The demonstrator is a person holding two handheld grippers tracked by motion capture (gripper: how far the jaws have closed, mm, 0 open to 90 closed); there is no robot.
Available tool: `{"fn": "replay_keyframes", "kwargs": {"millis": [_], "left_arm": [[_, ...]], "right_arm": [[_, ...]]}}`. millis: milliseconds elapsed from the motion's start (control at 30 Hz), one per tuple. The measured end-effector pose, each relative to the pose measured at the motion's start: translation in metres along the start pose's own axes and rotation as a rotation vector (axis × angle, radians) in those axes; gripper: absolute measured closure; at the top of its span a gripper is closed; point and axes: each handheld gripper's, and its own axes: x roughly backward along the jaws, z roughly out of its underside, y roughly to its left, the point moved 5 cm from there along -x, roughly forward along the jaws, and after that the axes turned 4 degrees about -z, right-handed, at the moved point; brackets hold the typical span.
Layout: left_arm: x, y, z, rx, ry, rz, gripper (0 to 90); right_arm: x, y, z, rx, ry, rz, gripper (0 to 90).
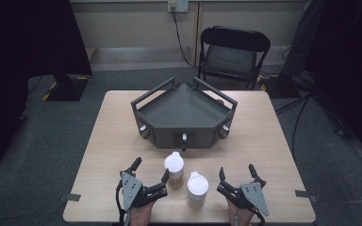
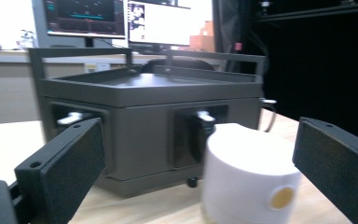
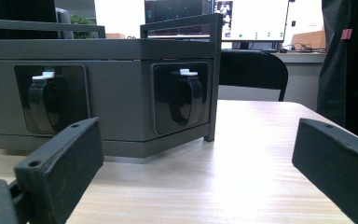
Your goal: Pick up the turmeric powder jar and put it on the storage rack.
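Note:
Two white-lidded cups stand near the table's front edge: a taller one with a tan body (image 1: 174, 168) and a shorter white one (image 1: 197, 187) to its right. My left gripper (image 1: 151, 169) is open just left of the taller cup. In the left gripper view a white cup (image 2: 249, 177) stands between the jaws of the left gripper (image 2: 200, 140), nearer the right one, with a gap on both sides. My right gripper (image 1: 237, 169) is open to the right of the shorter cup. In the right gripper view the right gripper (image 3: 200, 140) has nothing between its jaws.
A dark grey three-sided box (image 1: 185, 115) with railings and small handled doors sits mid-table, close behind the cups (image 2: 144, 126) (image 3: 98, 93). A black folding chair (image 1: 233, 54) stands beyond the table's far edge. Bare tabletop (image 1: 264, 141) lies to the right.

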Motion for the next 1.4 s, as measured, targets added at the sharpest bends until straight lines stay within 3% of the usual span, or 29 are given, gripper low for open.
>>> {"fn": "replay_keyframes", "kwargs": {"millis": [233,533,733,833,1400], "left_arm": [[-0.011,-0.007,0.001,-0.009,0.016,0.048,4.7],[-0.023,-0.011,0.010,-0.005,0.056,0.065,10.9],[-0.028,-0.014,0.017,-0.010,0.069,0.062,16.4],[-0.032,-0.014,0.019,0.011,0.082,0.067,18.9],[-0.038,-0.023,0.025,-0.019,0.104,0.043,29.8]], "right_arm": [[0.000,0.000,0.000,0.000,0.000,-0.001,0.8],[0.000,0.000,0.000,0.000,0.000,0.000,0.8],[0.000,0.000,0.000,0.001,-0.001,0.000,0.9],[0.000,0.000,0.000,0.000,0.000,-0.001,1.0],[0.000,0.000,0.000,0.000,-0.001,-0.001,1.0]]}}
